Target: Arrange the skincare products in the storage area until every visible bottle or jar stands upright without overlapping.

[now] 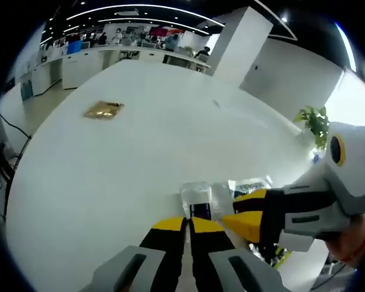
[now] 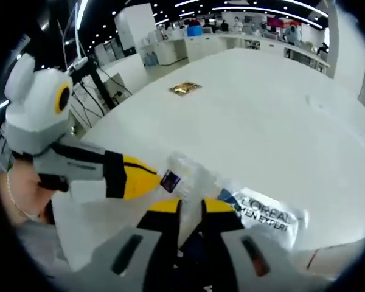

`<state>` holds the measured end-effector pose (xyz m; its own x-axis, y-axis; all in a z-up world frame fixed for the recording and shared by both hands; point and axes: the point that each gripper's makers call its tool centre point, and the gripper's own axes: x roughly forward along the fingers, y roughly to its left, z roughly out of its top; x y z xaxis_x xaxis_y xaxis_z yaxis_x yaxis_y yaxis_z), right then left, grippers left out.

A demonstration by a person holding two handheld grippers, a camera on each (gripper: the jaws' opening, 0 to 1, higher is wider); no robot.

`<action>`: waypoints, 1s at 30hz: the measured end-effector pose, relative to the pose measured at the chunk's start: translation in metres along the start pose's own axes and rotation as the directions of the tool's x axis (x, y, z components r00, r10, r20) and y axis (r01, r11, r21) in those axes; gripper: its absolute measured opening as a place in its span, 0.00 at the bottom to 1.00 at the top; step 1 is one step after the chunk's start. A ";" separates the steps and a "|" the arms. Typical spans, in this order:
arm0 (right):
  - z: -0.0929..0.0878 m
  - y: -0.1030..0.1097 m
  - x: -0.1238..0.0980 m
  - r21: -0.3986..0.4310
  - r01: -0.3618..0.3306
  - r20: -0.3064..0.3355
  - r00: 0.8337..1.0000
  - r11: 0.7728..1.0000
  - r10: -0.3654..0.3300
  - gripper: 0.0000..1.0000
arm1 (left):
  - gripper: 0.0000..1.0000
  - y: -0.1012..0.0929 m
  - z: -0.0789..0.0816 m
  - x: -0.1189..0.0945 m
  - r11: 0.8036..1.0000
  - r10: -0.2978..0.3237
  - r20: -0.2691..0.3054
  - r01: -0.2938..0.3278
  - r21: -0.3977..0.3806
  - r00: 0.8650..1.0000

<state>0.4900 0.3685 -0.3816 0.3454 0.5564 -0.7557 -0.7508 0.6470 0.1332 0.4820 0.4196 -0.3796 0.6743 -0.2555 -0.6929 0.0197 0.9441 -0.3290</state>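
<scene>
Both tools met over a clear plastic packet [image 2: 194, 176] of L'Oréal product [image 2: 264, 213] on the white worktop [image 1: 140, 164]. The left tool [image 1: 188, 224] stood nearly closed on its edge at 12 o'clock; the right tool [image 2: 190, 205] appeared likewise pinched, probably to pull it open. A gold sachet [image 1: 103, 109] lay at 11 o'clock.

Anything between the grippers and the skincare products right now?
Yes, a clear plastic bag. Both the left gripper and the right gripper meet its film on the white table. The products sit inside the bag; only L'Oreal lettering and a dark item show through.
</scene>
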 end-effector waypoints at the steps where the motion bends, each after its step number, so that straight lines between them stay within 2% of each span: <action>1: 0.001 0.000 0.000 -0.007 0.003 0.008 1.000 1.000 -0.003 0.17 | 0.03 0.000 -0.001 0.001 1.000 -0.002 -0.004 0.002 0.005 1.000; 4: 0.005 -0.010 0.000 -0.042 0.072 0.044 0.997 0.997 -0.070 0.20 | 0.03 0.002 -0.002 0.001 1.000 0.003 -0.010 -0.003 0.002 1.000; 5: 0.007 -0.016 -0.002 -0.072 0.118 0.058 0.992 0.990 -0.114 0.20 | 0.03 0.012 0.009 0.015 1.000 0.005 -0.019 -0.005 0.000 1.000; 7: 0.013 -0.015 -0.005 -0.119 0.141 0.097 0.987 0.983 -0.130 0.20 | 0.03 0.005 0.008 0.015 1.000 0.005 -0.011 -0.005 -0.007 1.000; 8: 0.015 -0.013 -0.004 -0.121 0.136 0.113 0.986 0.983 -0.123 0.19 | 0.03 0.006 0.009 0.015 1.000 0.004 -0.008 -0.004 -0.011 1.000; 9: 0.021 -0.004 -0.003 -0.135 0.095 0.147 0.986 0.986 -0.075 0.18 | 0.03 0.007 0.011 0.017 1.000 0.006 -0.003 -0.006 -0.018 1.000; 10: 0.022 0.007 0.000 -0.137 0.041 0.157 0.987 0.990 -0.019 0.17 | 0.03 0.000 0.004 0.011 1.000 0.008 0.009 -0.008 -0.018 1.000; 12: 0.014 0.020 0.006 -0.118 -0.030 0.102 0.994 0.992 0.043 0.15 | 0.03 -0.003 0.002 0.010 0.999 0.014 0.019 -0.013 -0.038 1.000; 13: 0.008 0.022 0.010 -0.119 -0.034 0.078 0.996 0.992 0.043 0.13 | 0.03 -0.003 0.001 0.010 0.999 0.013 0.023 -0.012 -0.045 1.000; 16: 0.000 0.014 0.016 -0.141 0.021 0.056 0.998 0.990 -0.013 0.08 | 0.03 -0.006 -0.005 0.005 0.999 0.006 0.040 -0.004 -0.047 0.999; 17: 0.003 0.012 0.015 -0.137 0.032 0.089 0.996 0.990 -0.020 0.08 | 0.03 -0.006 -0.005 0.004 0.999 0.009 0.045 -0.007 -0.036 0.999; 20: 0.002 0.013 0.017 -0.124 0.022 0.078 0.997 0.992 -0.012 0.07 | 0.02 -0.002 -0.005 -0.002 1.000 0.016 0.062 -0.014 -0.023 0.998; 22: 0.001 0.014 0.017 -0.146 0.019 0.082 0.997 0.989 -0.007 0.06 | 0.03 -0.001 0.007 -0.009 0.996 0.016 0.132 -0.004 -0.091 0.991; 23: 0.001 0.014 0.017 -0.146 0.016 0.084 0.996 0.989 -0.003 0.05 | 0.05 -0.001 0.018 -0.015 0.993 0.007 0.193 0.016 -0.116 0.981; 24: 0.001 0.014 0.017 -0.147 0.013 0.083 0.997 0.989 0.000 0.03 | 0.07 -0.001 0.021 -0.016 0.993 0.007 0.207 0.018 -0.118 0.978; 25: 0.001 0.014 0.018 -0.142 0.018 0.081 0.997 0.990 -0.006 0.02 | 0.08 0.007 0.035 -0.017 0.995 0.020 0.242 0.005 -0.104 0.970; 27: -0.001 0.014 0.016 -0.138 0.022 0.083 0.996 0.990 -0.010 0.02 | 0.13 0.019 0.057 -0.023 0.999 0.044 0.313 -0.040 -0.019 0.949; 28: -0.001 0.014 0.016 -0.138 0.024 0.084 0.996 0.990 -0.012 0.02 | 0.16 0.028 0.071 -0.023 0.997 0.065 0.354 -0.075 0.014 0.933; 30: -0.002 0.014 0.016 -0.142 0.027 0.094 0.995 0.989 -0.014 0.02 | 0.18 0.039 0.086 -0.020 0.996 0.075 0.365 -0.084 0.009 0.928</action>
<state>0.4843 0.3855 -0.3933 0.4072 0.5939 -0.6939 -0.8135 0.5813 0.0201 0.5324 0.4793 -0.3233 0.8965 -0.0900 -0.4338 -0.0308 0.9641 -0.2636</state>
